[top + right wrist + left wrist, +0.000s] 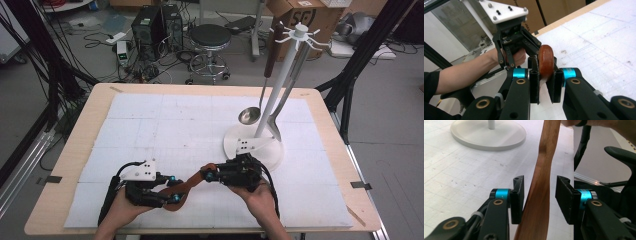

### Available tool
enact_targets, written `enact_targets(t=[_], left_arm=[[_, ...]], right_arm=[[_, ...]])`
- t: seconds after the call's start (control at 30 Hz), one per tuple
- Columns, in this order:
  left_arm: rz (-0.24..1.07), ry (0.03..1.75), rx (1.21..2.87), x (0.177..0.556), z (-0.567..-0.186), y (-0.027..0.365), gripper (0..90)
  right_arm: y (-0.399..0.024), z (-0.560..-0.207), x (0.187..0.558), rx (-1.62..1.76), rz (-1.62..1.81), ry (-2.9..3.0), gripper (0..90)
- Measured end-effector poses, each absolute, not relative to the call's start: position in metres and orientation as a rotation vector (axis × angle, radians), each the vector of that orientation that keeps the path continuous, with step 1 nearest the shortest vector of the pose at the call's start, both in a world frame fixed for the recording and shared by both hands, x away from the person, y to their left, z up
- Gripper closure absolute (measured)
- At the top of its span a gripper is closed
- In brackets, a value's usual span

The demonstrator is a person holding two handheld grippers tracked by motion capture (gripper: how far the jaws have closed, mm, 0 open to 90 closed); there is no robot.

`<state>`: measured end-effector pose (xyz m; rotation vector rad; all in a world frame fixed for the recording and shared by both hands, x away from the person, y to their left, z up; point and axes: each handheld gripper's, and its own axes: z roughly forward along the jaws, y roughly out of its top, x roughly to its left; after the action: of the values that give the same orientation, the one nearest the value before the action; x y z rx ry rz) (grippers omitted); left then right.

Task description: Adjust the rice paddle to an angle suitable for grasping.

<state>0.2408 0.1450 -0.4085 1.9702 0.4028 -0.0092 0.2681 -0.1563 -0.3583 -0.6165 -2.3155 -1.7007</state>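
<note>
A brown wooden utensil point(187, 186) spans the gap between my two grippers over the white mat near the table's front edge. My right gripper point(206, 174) is shut on one end of it; in the right gripper view the rounded brown wood point(546, 61) is pinched between the pads of the right gripper point(545, 72). My left gripper point(175, 188) stands around the other part. In the left gripper view the wooden utensil point(544, 170) runs up between the jaws of the left gripper point(540, 192). It rests against the left pad, with a gap on the right pad's side.
A white utensil rack point(295, 75) with a round base point(252, 145) stands at the right of the mat; a metal ladle point(249, 115) and another utensil point(274, 125) hang from it. The base point(489, 137) lies just beyond the grippers. The wooden table edge point(55, 190) frames the mat.
</note>
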Motion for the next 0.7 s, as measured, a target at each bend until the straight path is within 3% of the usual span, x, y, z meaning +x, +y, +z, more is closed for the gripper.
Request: enact_targets(t=[0.47,0.7], left_arm=[[-0.012,0.4,1.977,0.241,-0.413,0.146,72.1],[-0.009,0.376,1.981,0.241,-0.412,0.148,78.1]], right_arm=[[-0.155,-0.347,0.267,-0.591,-1.74,-2.329,82.2],[-0.152,-0.358,0.267,-0.623,-1.745,-2.313,76.5]])
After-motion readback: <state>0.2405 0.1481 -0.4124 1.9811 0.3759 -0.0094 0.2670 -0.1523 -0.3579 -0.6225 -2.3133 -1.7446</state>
